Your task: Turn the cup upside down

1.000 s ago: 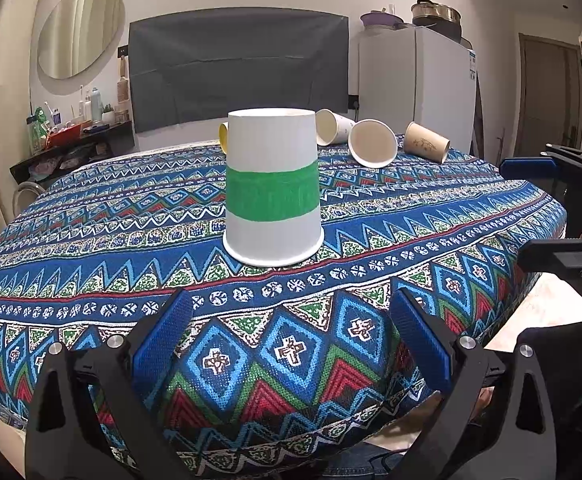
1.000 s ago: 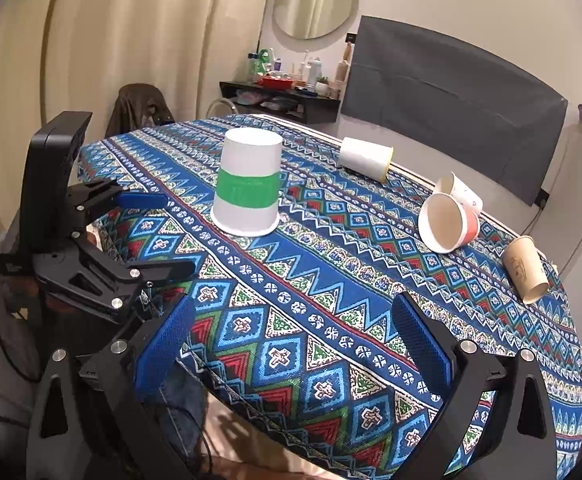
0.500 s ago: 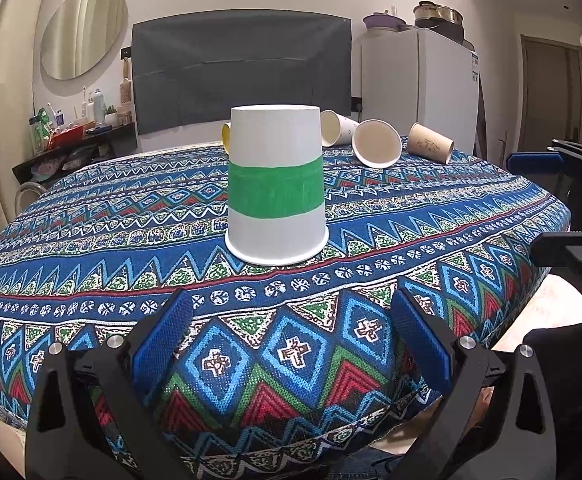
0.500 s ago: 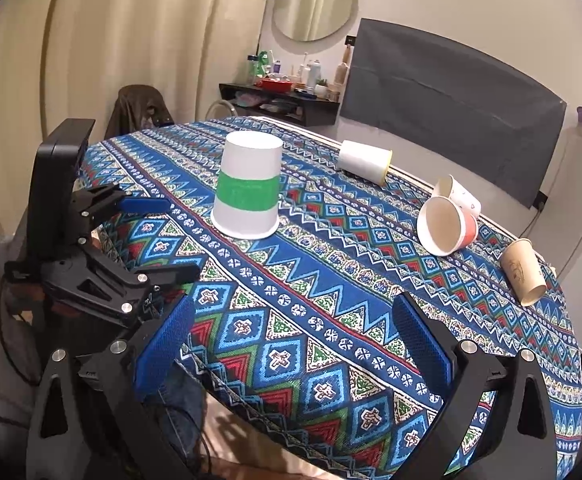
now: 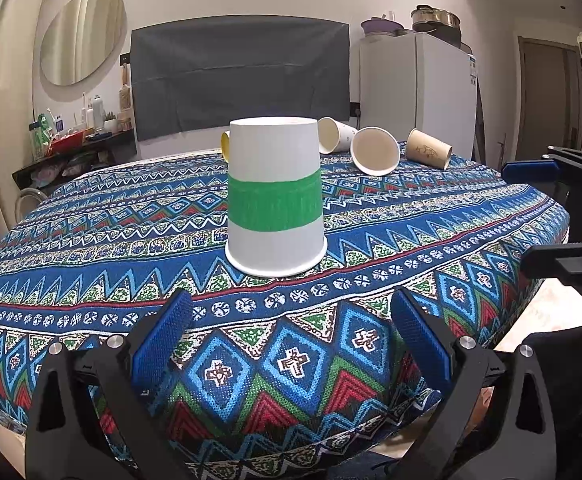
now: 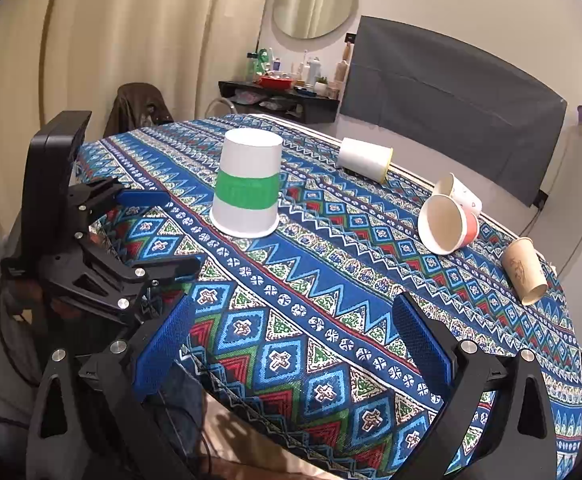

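- Standing mouth-down on the patterned cloth of the counter (image 5: 91,240), the white cup with the green band (image 5: 276,196) had its rim flat on the fabric and its closed base on top.
- The left claw (image 5: 291,328) hovered low at the near edge of the counter, released, its blue pads (image 5: 163,336) spread wide with nothing between them; the cup stood ahead of it, apart from both pads.
- The right claw (image 6: 291,340) was also released and bare, held off the counter's edge to the side, well apart from the cup.
- From the right wrist view the left claw (image 6: 163,232) showed at the left, its jaws apart and aimed toward the cup (image 6: 247,188).
- Four other cups lay on their sides farther back: a white one with a yellow rim (image 6: 365,159), a small patterned one (image 6: 461,194), a red-sided one (image 6: 449,224) just beside it with its mouth facing the near edge, and a brown one (image 6: 525,270) nearest the right edge.
- A round mirror (image 5: 81,38) and a dark cloth panel (image 5: 239,76) hung on the wall behind.
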`<state>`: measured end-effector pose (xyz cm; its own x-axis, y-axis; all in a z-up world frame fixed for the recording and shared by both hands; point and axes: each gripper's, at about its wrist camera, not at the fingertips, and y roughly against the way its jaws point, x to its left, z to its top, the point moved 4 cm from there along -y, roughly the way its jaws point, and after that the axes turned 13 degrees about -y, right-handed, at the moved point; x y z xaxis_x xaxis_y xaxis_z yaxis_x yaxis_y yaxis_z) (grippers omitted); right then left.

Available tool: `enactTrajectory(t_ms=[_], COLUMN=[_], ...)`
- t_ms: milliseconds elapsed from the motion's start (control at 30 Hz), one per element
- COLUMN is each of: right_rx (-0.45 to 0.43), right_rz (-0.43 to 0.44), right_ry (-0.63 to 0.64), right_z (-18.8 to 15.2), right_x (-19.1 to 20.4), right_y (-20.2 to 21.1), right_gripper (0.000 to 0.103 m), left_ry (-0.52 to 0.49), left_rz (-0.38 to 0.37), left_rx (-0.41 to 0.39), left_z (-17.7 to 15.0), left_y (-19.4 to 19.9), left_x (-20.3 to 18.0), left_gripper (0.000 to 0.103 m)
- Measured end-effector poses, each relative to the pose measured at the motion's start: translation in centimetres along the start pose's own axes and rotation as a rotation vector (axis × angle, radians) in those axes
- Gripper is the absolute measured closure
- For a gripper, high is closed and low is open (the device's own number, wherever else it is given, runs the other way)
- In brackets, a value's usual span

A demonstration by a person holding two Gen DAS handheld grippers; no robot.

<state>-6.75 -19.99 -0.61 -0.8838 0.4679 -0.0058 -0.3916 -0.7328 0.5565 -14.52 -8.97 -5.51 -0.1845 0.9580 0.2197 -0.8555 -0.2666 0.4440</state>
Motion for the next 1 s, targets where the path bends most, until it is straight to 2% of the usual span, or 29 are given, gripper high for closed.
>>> enactTrajectory(t_ms=[467,767,1000], right_rx=[0.002,0.001,0.001], right_rz=[-0.011,-0.016,-0.020], right_ry=[0.003,0.001,0.001], right_z=[0.13,0.05,0.03], right_x=[0.00,0.04,0.05], right_y=[-0.21,-0.15,-0.23], right_gripper=[0.008,0.008,0.008], left_ry=[-0.029,0.009,0.007], left_rz=[0.000,-0.032,-0.027], left_rx=[-0.018,0.004,0.010], left_z=[0.43,0.32,0.41], left_y=[0.64,0.08,-0.16], left_x=[-0.64,-0.27,-0.17], left_gripper=[0.006,0.006,0.006])
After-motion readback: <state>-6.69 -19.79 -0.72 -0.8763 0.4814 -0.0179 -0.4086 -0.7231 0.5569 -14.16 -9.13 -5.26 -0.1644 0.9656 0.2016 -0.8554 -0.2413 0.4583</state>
